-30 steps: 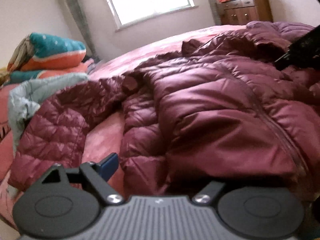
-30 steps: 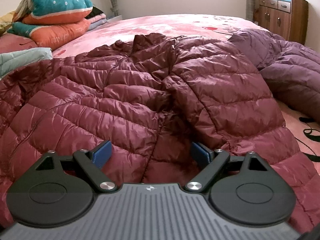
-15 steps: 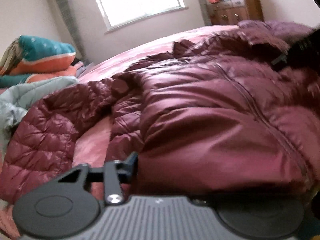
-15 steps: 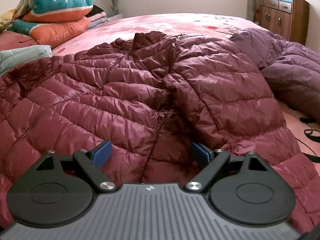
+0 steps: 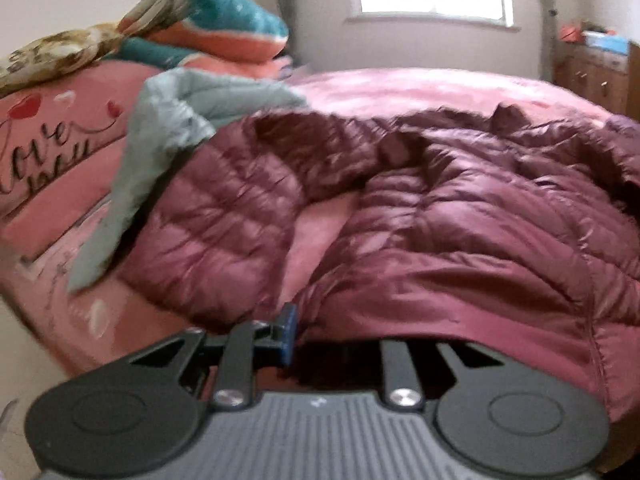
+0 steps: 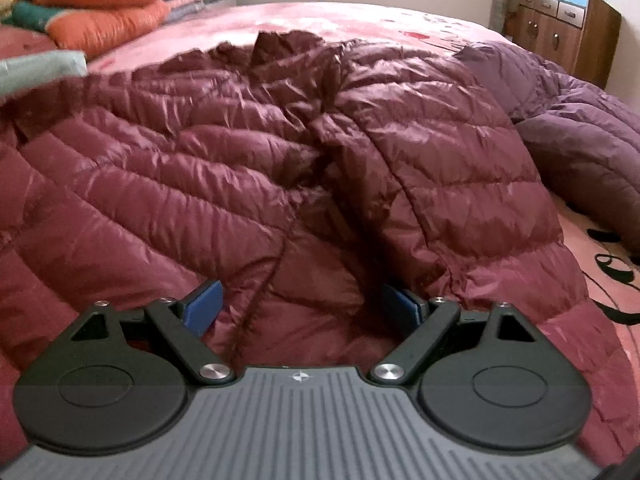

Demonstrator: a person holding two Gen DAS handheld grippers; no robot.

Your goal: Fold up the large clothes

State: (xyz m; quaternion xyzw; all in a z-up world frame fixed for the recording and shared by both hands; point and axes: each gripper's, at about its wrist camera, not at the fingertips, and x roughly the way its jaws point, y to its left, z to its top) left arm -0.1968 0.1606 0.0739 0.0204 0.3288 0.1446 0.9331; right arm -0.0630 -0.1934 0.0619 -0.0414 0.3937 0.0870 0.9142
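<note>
Maroon down jacket (image 6: pixel 280 184) spread over pink bed (image 6: pixel 320 20), filling frame centre. Left gripper (image 5: pixel 320 336) jaws just closed, clamped on jacket hem. Right gripper (image 6: pixel 304 308) jaws held wide, fabric between, ungripped.

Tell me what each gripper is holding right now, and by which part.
The left gripper has just closed on the maroon quilted down jacket, at its near hem edge. The right gripper is open, straddling jacket fabric, holding nothing.

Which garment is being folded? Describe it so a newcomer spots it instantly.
On the pink bed, the maroon quilted down jacket lies spread across the middle. The puffy coat to its right is purple, and the garment at its left is pale grey-green.
</note>
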